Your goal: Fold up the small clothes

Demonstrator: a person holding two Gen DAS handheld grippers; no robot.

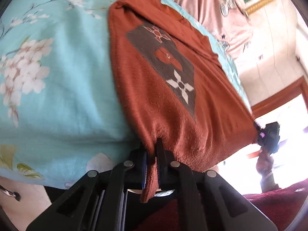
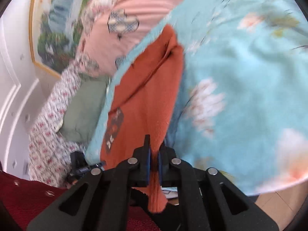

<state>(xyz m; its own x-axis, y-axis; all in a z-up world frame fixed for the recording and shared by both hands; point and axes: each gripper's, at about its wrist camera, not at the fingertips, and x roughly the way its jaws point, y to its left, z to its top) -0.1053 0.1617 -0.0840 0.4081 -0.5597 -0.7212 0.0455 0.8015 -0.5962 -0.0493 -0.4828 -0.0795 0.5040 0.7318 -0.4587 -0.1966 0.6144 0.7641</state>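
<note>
We've got both grippers clamped on the rust cloth (image 1: 157,96): left gripper (image 1: 153,154) pinches one near corner, right gripper (image 2: 154,154) the other, both just off the near edge of the blue bedspread (image 1: 57,77). Rest of the cloth lies on it, stretched twd the far edge. Risk: uneven pull skews the fold, or a thin bite slips out. Right view's blurred; far hem is bunched, hard to read.
</note>
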